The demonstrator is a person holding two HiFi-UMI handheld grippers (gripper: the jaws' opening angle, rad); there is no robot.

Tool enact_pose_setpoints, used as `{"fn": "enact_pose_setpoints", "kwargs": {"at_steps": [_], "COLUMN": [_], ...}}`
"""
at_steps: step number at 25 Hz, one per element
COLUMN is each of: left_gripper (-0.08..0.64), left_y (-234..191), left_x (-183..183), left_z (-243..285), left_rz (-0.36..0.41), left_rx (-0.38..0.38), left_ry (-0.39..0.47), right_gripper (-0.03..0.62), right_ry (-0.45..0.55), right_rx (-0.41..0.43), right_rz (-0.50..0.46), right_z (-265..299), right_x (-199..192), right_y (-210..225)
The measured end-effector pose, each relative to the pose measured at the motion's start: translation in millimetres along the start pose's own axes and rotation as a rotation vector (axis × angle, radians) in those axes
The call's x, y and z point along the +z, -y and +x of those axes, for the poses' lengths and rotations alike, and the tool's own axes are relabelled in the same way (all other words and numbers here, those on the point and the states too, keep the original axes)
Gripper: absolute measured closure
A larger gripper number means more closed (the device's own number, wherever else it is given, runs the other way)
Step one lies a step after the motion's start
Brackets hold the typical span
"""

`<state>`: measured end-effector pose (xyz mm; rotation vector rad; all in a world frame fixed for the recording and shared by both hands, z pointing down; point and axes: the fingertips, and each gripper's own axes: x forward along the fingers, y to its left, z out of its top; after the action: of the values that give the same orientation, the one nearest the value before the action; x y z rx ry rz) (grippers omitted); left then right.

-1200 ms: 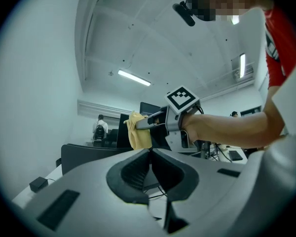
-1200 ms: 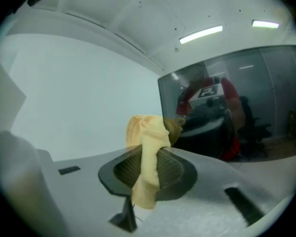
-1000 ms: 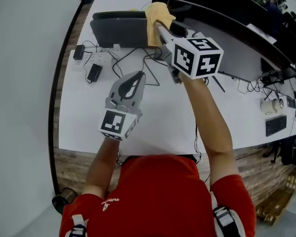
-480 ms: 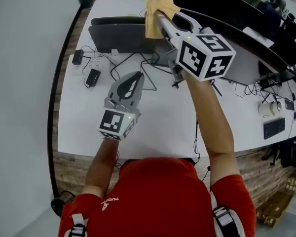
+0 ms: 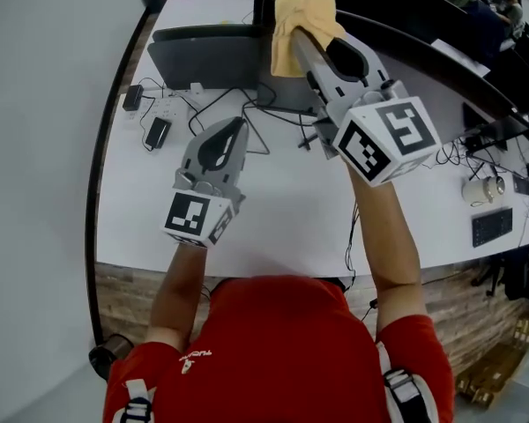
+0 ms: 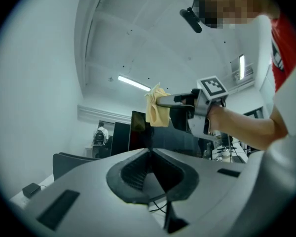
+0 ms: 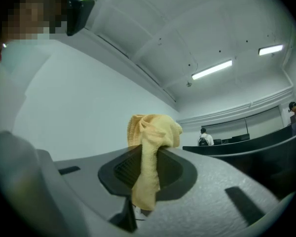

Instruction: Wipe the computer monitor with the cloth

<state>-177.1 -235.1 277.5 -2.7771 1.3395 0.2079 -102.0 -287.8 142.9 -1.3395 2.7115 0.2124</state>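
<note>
- Fingers (image 7: 119,171) of the right gripper (image 5: 295,32) pinch a crumpled yellow cloth (image 5: 301,7), held high over the white table's (image 5: 282,218) far edge, up and right of the dark grey flat monitor (image 5: 203,55).
- Only the right gripper view shows cloth hanging down between the jaws.
- Left gripper (image 5: 232,126) is pressed together and empty, pointing towards the monitor from mid-table.
- Both forearms reach forward, with bare tabletop beneath them.

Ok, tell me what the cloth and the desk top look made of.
The cloth: soft yellow fabric, maybe terry or microfibre; it bunches, droops and looks nubby. The desk top: smooth matte white, probably laminate; flat, even, without grain.
</note>
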Motion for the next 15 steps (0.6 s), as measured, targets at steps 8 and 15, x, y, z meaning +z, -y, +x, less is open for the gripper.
{"fn": "enact_pose_setpoints", "kwargs": {"at_steps": [8,15], "left_gripper": [0.541,0.541], "left_y": [55.7,117.8], "left_x": [11.9,-2.3], "left_z": [14.2,28.7], "left_rz": [0.018,0.018], "left_rx": [0.013,0.007], "left_ry": [0.014,0.014], "right_gripper": [0.526,0.526], "right_ry": [-0.064,-0.112], "right_rx": [0.004,-0.025], "right_rz": [-0.069,-0.025], "right_z": [-103.6,-187.4], "right_x": [-64.1,-125.0], "right_y": [15.8,24.9]}}
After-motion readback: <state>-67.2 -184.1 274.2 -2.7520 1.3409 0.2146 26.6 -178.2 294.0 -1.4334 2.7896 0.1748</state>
